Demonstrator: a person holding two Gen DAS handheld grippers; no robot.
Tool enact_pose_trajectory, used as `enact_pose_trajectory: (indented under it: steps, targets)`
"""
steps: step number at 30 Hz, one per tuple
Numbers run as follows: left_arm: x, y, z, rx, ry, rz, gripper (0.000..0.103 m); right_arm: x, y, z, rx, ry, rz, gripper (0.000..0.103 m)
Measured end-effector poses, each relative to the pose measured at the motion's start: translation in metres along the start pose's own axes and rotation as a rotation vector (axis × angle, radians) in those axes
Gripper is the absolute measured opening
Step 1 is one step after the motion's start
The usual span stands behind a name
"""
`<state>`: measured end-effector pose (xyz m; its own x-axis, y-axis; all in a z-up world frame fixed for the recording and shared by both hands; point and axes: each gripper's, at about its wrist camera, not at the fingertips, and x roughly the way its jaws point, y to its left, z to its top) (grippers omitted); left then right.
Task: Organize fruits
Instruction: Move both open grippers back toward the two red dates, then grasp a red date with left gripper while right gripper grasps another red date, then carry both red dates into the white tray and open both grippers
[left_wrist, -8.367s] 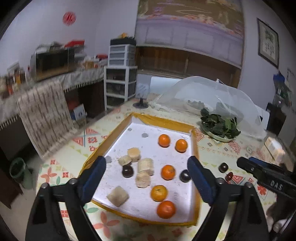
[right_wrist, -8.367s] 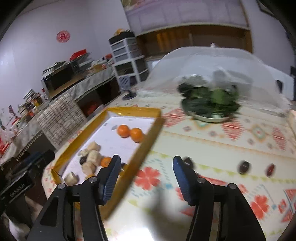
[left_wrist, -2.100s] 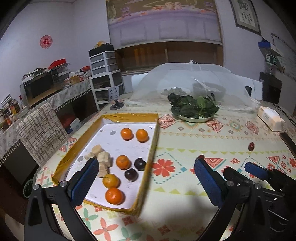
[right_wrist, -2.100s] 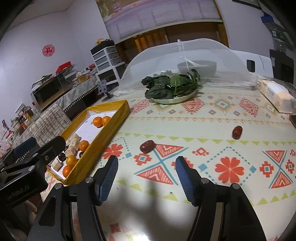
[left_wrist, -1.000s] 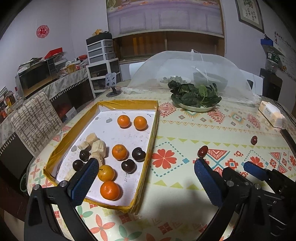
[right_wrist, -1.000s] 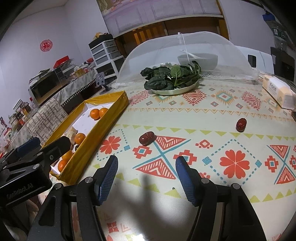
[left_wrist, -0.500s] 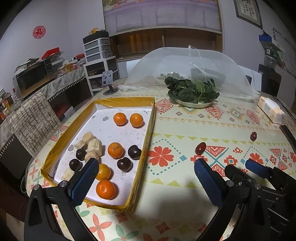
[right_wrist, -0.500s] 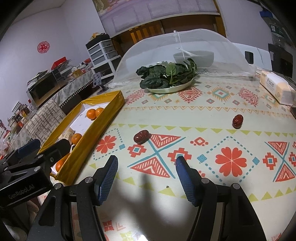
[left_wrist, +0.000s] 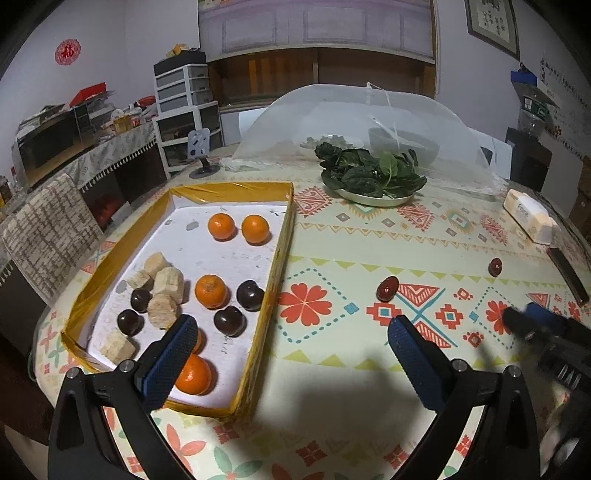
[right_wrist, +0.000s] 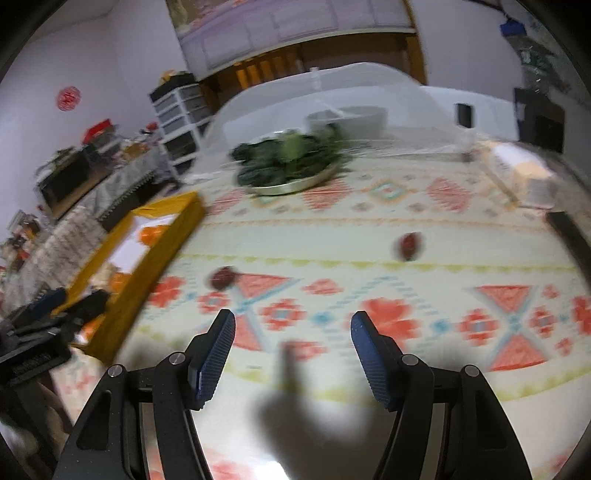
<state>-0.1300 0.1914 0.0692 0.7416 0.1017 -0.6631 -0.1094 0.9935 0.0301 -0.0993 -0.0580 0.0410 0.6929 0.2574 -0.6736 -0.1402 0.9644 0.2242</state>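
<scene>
A: The table (left_wrist: 332, 369), under its patterned cloth, carries a yellow-walled tray (left_wrist: 275, 273), a plate of greens (left_wrist: 373, 177) and a mesh dome behind it. What has just changed?

B: The right claw (right_wrist: 291, 328) has swung. Its view is smeared, and the further date (right_wrist: 408, 245) now sits ahead and a little right of its tips, where half a second ago the nearer date (right_wrist: 221, 277) lay almost straight ahead. That one is now off to the left of the tips.

A: Is the claw holding anything?

B: No, its jaws stand wide apart with bare cloth between them. The left claw (left_wrist: 288, 350) is just as wide and empty, hovering over the tray's near right corner.

A: And the task?

B: Two dates are loose on the cloth, well apart from the tray. I'd judge the right claw is lining up on one of them, probably the further one.

A: Against the earliest frame?

B: Then the left claw hung right over the tray, with two dark fruits among the oranges (left_wrist: 210, 291) and pale chunks (left_wrist: 168, 280). Now there are four dark fruits (left_wrist: 229, 320), so the sorting is well along.
</scene>
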Motion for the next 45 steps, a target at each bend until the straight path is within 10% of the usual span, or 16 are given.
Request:
enact_pose_trajectory:
  steps: [7,16,23,33,37,45]
  targets:
    - [0.014,-0.007,-0.001,-0.008,0.034,-0.057,0.103,0.009,-0.076,0.026,0.101,0.048,-0.088,0.07]
    - [0.024,-0.03,0.0,0.068,0.052,-0.167,0.102,0.074,-0.068,0.063,0.088,0.12,-0.052,0.055]
    - [0.063,-0.058,0.013,0.126,0.151,-0.257,0.056,0.095,-0.059,0.064,0.036,0.142,-0.081,0.049]
    - [0.11,-0.078,0.026,0.151,0.194,-0.239,0.056,0.094,-0.059,0.061,0.003,0.133,-0.11,0.029]
    - [0.113,-0.084,0.023,0.182,0.199,-0.217,0.019,0.092,-0.061,0.06,0.016,0.126,-0.108,0.028]
    - [0.077,-0.054,0.024,0.084,0.154,-0.266,0.019,0.072,-0.043,0.061,0.003,0.066,-0.07,0.021]
